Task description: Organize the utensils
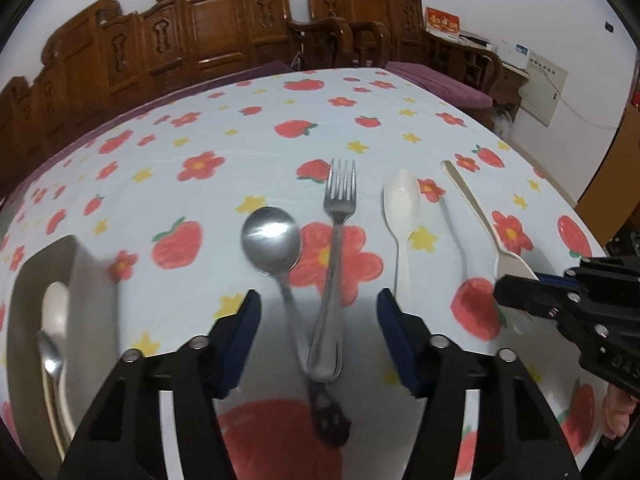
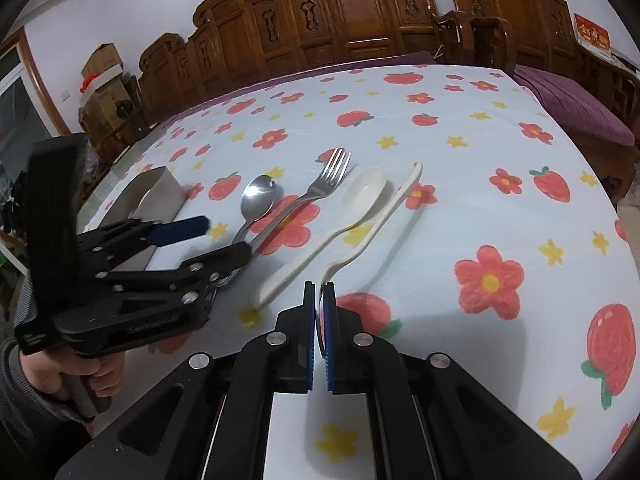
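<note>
Left wrist view: the left hand-held gripper [image 1: 318,312] hangs over the bench [image 1: 400,128], which is covered by a cloth printed with flowers and fruit. Its jaws stand partly apart, with a clear gap on each side. Between them pass the crossed handles of a steel spoon [image 1: 272,240] and a steel fork [image 1: 338,216]; the pads touch neither. Both lie flat, heads pointing away from the camera. To the right lies a white spoon [image 1: 402,204], also flat, just beside the right pad. Further right, a second white spoon [image 1: 480,216] is tilted, handle end raised and pointing away, bowl clamped in the right hand-held gripper [image 1: 516,282]. At the left edge stands a steel tray [image 1: 24,280]; a steel spoon and one pale utensil are visible inside, blurred.

Right wrist view: the right hand-held gripper [image 2: 319,300] is closed on the bowl of the second white spoon [image 2: 384,220], whose handle slants up and away, clear of the cloth at the far end. The white spoon [image 2: 320,240] lies just to its left. The fork [image 2: 320,184] and steel spoon [image 2: 258,196] lie further left. The left hand-held gripper [image 2: 224,240] stands over their handles, jaws apart, held by a hand [image 2: 80,376]. The tray [image 2: 160,184] sits behind it.
</note>
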`<state>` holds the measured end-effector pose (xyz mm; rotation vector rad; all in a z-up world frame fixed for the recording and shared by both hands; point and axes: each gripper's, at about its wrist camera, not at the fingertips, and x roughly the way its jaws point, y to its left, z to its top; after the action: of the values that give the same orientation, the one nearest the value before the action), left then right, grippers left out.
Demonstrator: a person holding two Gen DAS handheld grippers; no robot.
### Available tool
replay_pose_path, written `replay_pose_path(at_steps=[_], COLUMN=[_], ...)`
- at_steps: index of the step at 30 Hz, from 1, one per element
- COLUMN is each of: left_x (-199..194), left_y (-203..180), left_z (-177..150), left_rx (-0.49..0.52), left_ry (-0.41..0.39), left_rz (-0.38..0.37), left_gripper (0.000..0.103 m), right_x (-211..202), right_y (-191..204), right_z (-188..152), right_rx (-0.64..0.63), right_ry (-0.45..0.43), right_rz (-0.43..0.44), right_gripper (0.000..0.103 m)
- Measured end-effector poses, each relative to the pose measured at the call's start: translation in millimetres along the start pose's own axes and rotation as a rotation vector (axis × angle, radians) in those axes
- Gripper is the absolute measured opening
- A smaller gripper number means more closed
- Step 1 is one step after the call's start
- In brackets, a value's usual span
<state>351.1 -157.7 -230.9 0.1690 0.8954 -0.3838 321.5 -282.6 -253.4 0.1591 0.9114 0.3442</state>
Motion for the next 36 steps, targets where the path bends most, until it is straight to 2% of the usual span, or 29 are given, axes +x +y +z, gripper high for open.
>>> replay_pose_path(at_steps=[4, 7, 12, 14, 16, 26, 36], left_x=[14, 24, 29, 29, 29, 9, -26], left_y=[-3, -4, -7, -7, -6, -6, -1], left_z=[7, 10, 9, 9, 9, -1, -9], left_rx=[0.007, 0.012, 0.023, 0.021, 0.018, 0.014, 0.02], left_ry=[0.018, 0.033, 0.033, 0.031, 0.031, 0.044, 0.017], left_rz=[-0.011, -0.004, -0.002, -0.002, -0.006, -0.021, -0.015], left_gripper=[0.037, 0.03, 0.029, 0.026, 0.01, 0.008, 0.008], right_x=[-2, -2, -1, -2, -1, -1, -4], right_y=[-7, -8, -6, -4, -2, 8, 21], right_z=[1, 1, 1, 1, 0, 0, -2], right_rx=[0.021, 0.024, 0.019, 0.016, 0.012, -0.011, -0.037], right_ry=[-0.008, -0.006, -0.004, -0.005, -0.002, -0.002, -0.008], right_rz=[0.006, 0.007, 0.009, 0.012, 0.012, 0.012, 0.017], right_gripper=[0.005, 0.005, 0.005, 0.005, 0.005, 0.005, 0.005])
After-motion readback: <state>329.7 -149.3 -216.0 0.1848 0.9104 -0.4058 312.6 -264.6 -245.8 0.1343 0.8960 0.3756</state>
